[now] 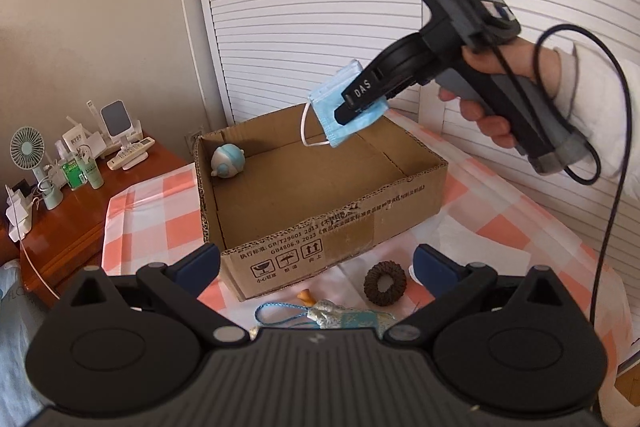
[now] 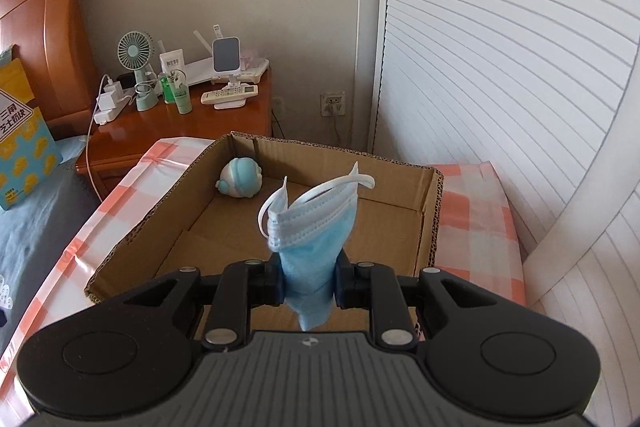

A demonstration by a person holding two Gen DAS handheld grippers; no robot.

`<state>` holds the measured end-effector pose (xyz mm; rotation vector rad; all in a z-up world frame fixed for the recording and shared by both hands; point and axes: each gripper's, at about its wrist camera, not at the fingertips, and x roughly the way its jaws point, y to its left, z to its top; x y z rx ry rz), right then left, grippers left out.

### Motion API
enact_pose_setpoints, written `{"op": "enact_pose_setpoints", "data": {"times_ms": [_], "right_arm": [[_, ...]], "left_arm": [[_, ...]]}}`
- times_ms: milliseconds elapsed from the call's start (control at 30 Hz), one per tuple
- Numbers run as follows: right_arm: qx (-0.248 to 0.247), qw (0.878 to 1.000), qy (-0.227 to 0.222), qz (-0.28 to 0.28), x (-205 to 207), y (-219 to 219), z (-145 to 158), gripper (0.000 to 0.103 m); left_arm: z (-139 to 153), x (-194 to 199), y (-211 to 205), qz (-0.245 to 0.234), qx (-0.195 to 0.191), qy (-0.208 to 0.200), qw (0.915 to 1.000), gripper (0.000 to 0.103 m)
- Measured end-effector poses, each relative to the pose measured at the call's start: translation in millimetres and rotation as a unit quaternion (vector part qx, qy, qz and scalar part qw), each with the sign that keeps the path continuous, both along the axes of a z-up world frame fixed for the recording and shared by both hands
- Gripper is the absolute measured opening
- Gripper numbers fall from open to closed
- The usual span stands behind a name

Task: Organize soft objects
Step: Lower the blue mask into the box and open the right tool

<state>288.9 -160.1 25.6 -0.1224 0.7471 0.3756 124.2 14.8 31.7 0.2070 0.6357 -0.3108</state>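
The blue face mask [image 2: 316, 227] is clamped between the pads of the right gripper [image 2: 308, 285], bunched at the pinch, its white ear loops sticking up toward the centre of the right wrist frame. In the left wrist view that same right gripper [image 1: 352, 109] is seen at centre right, held by a hand [image 1: 500, 95] in a pale sleeve, with the mask [image 1: 340, 103] hanging in the air above the far rim of the cardboard box [image 1: 320, 239]. Inside the box, at its upper left corner, a small round blue-and-white plush toy [image 1: 228, 161] is lying. The left gripper [image 1: 316, 267] is seen at the bottom of its frame with fingers spread wide and nothing between them. Below the box's front wall, on the pink-checked cloth [image 1: 160, 219], a dark knitted scrunchie [image 1: 385, 283] and a patterned pouch with a blue cord [image 1: 332, 319] are lying just beside each other. A wooden nightstand [image 1: 80, 215] is crowded with small items at the left edge.
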Motion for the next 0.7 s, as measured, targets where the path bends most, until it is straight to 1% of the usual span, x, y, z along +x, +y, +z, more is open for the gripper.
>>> {"op": "enact_pose_setpoints", "data": {"times_ms": [67, 133, 200, 233, 267, 300, 333, 367, 400, 567, 700], "right_arm": [[0.002, 1.000, 0.007, -0.003, 12.9, 2.5, -3.3, 0.025], [0.000, 1.000, 0.011, -0.007, 25.0, 5.5, -4.8, 0.025], [-0.003, 1.000, 0.006, -0.012, 33.0, 8.4, -4.6, 0.030], [-0.007, 1.000, 0.003, -0.017, 36.1, 9.6, -4.5, 0.048], [-0.011, 1.000, 0.001, -0.025, 39.7, 11.8, -3.7, 0.075], [-0.012, 0.999, -0.006, -0.030, 39.7, 12.0, -2.4, 0.086], [-0.010, 0.999, -0.020, -0.031, 37.6, 11.1, 0.1, 0.099], [-0.008, 0.999, -0.032, -0.031, 35.9, 10.3, 1.9, 0.103], [-0.005, 0.999, -0.035, -0.029, 34.5, 9.7, 3.2, 0.103], [-0.012, 0.999, -0.023, -0.035, 29.4, 8.6, 5.9, 0.103], [-0.013, 0.999, -0.023, -0.034, 13.9, 7.0, 9.9, 0.103]], "left_arm": [[-1.6, -0.9, -0.2, 0.008, 0.002, 0.000, 1.0000, 0.102], [-2.6, -1.1, 2.2, 0.013, -0.005, 0.001, 0.9999, 0.102], [-4.1, -0.2, 4.5, 0.018, -0.015, 0.006, 0.9997, 0.102], [-5.2, 0.2, 4.9, 0.021, -0.015, 0.007, 0.9996, 0.102], [-6.2, 0.3, 5.3, 0.022, -0.014, 0.008, 0.9996, 0.102], [-7.8, 0.3, 5.9, 0.024, -0.013, 0.010, 0.9996, 0.102], [-9.3, 0.4, 6.8, 0.026, -0.014, 0.012, 0.9995, 0.102], [-10.4, 0.7, 7.7, 0.026, -0.014, 0.014, 0.9995, 0.102], [-11.1, 1.2, 8.3, 0.027, -0.014, 0.017, 0.9994, 0.102], [-9.8, -1.3, 11.4, 0.037, -0.016, 0.019, 0.9990, 0.102], [-8.1, -8.0, 12.4, 0.037, -0.014, 0.019, 0.9990, 0.102]]}}
